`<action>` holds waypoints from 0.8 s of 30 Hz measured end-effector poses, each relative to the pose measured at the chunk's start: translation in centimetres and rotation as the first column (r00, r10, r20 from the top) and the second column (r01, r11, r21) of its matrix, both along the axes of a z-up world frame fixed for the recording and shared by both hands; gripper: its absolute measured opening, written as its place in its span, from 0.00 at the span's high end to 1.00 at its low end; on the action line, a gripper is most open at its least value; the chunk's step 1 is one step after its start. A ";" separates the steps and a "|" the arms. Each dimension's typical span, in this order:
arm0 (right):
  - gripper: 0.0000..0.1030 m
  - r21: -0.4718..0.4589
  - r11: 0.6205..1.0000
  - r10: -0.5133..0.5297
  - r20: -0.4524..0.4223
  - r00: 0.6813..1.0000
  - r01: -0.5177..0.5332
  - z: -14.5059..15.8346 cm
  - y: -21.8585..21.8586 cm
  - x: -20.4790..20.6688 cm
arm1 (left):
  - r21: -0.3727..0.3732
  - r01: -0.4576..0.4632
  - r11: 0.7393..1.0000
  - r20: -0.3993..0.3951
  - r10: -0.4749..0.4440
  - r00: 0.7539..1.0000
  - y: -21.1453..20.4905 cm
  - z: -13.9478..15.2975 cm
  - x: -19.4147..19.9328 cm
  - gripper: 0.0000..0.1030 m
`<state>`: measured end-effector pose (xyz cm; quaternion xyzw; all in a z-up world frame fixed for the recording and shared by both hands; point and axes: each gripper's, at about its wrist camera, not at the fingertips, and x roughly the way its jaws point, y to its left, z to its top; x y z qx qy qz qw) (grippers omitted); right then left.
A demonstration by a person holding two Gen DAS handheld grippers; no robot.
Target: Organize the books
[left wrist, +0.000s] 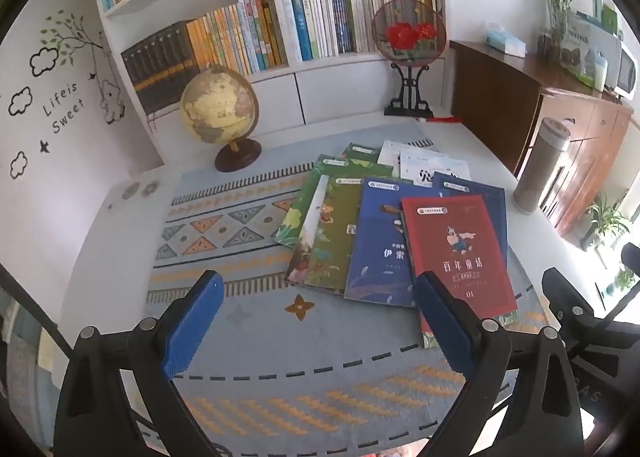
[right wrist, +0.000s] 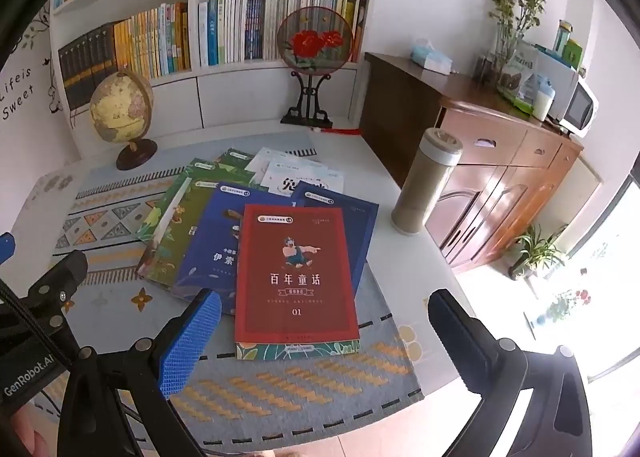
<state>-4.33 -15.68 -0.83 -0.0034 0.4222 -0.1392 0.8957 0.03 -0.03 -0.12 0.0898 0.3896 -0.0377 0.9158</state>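
Several thin books lie fanned out and overlapping on a patterned mat (left wrist: 248, 341) on a white table. A red book (left wrist: 456, 253) (right wrist: 294, 273) lies on top and nearest me. Left of it are a blue book (left wrist: 380, 245) (right wrist: 212, 241) and green books (left wrist: 328, 233) (right wrist: 176, 229), with white books (left wrist: 424, 165) (right wrist: 296, 177) at the back. My left gripper (left wrist: 320, 281) hovers open over the mat, left of the pile's near edge, holding nothing. My right gripper (right wrist: 326, 297) hovers open above the red book's near end, also holding nothing.
A globe (left wrist: 220, 109) and a round fan ornament on a stand (left wrist: 408, 33) stand at the back before a filled white bookshelf (left wrist: 280, 17). A tall thermos (right wrist: 426, 181) stands on the table right of the books. A wooden cabinet (right wrist: 500, 177) is beyond the table's right edge.
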 end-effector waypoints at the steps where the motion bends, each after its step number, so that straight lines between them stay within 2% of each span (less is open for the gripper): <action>1: 0.00 -0.003 1.000 -0.002 -0.006 1.000 0.002 -0.1 -0.1 0.0 | 0.001 0.000 1.000 -0.005 0.000 1.000 0.0 -0.1 0.0 0.07; 15: 0.00 -0.070 0.997 -0.031 -0.054 0.998 0.027 -0.7 -0.2 0.2 | 0.016 0.009 1.000 -0.014 -0.009 1.000 -1.0 -1.5 0.0 0.07; 24: 0.00 -0.049 0.999 -0.021 -0.076 0.997 0.017 -1.6 -0.6 0.3 | 0.082 -0.003 0.997 -0.037 0.006 0.999 -1.3 -1.9 0.4 0.07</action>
